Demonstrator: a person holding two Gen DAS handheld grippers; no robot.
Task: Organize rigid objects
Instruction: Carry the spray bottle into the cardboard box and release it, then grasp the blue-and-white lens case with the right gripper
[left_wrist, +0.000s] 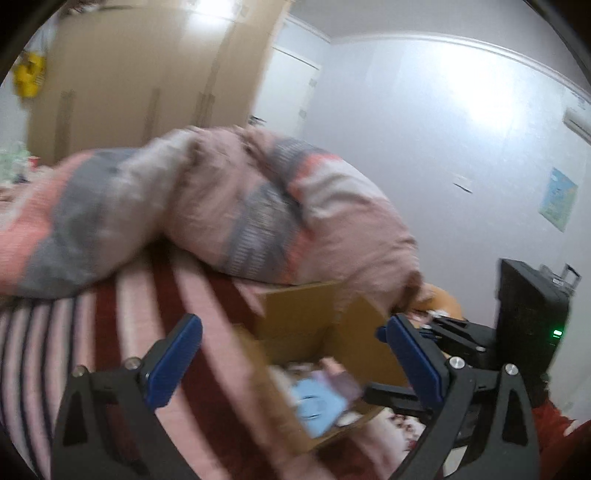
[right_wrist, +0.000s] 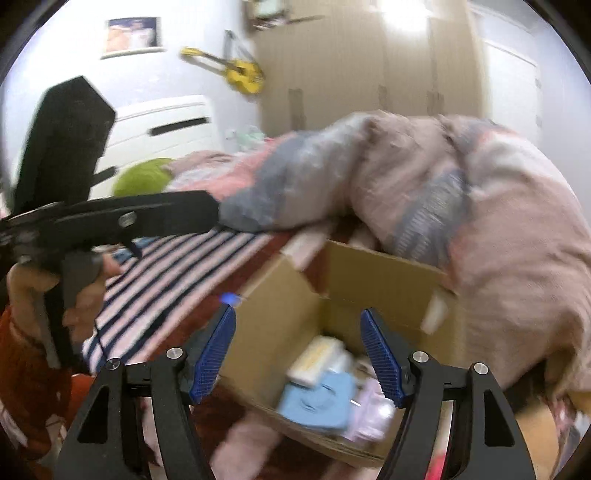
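An open cardboard box (right_wrist: 369, 280) sits on a striped bed, also in the left wrist view (left_wrist: 303, 314). Inside lie a light blue item (right_wrist: 317, 398), a cream packet (right_wrist: 317, 358) and a pale pink packet (right_wrist: 369, 410); the blue item also shows in the left wrist view (left_wrist: 317, 402). My right gripper (right_wrist: 303, 354) is open and empty above the box. My left gripper (left_wrist: 291, 358) is open and empty above the box's left side. Both views are blurred.
A bunched pink and grey quilt (left_wrist: 207, 206) lies behind and right of the box, also in the right wrist view (right_wrist: 461, 192). The red-and-pink striped bedspread (right_wrist: 177, 273) stretches left. A green cushion (right_wrist: 140, 177) and wardrobe (right_wrist: 369, 66) stand beyond.
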